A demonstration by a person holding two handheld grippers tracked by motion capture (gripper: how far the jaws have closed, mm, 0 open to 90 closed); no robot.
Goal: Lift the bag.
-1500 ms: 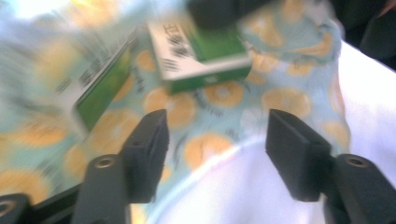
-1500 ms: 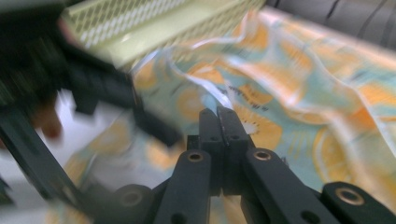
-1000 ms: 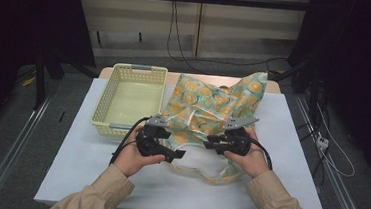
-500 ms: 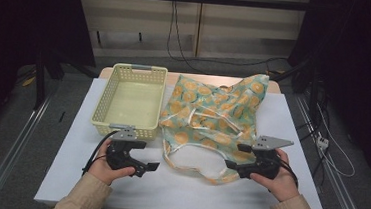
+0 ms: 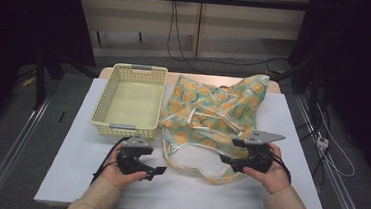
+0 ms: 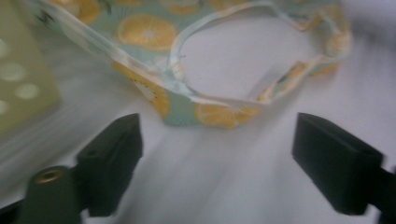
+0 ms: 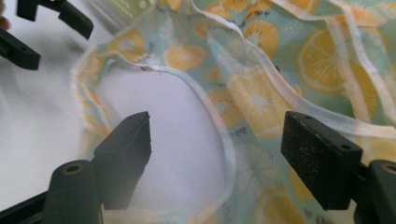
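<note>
Your left gripper (image 5: 154,171) and right gripper (image 5: 225,160) stood with jaws apart on nothing, the left's just closing slightly, over the white table (image 5: 80,141). The orange-print cloth (image 5: 208,111) lay spread between them, touching the yellow basket (image 5: 104,103). Beyond were dark curtains (image 5: 25,16) and hanging cables (image 5: 172,28); no writing was readable.

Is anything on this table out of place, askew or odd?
Yes: the orange-print cloth lies crumpled and askew, one corner over the table's far edge, beside the basket. Its looped edge band sprawls between the hands. Nothing looks spilled or damaged.
</note>
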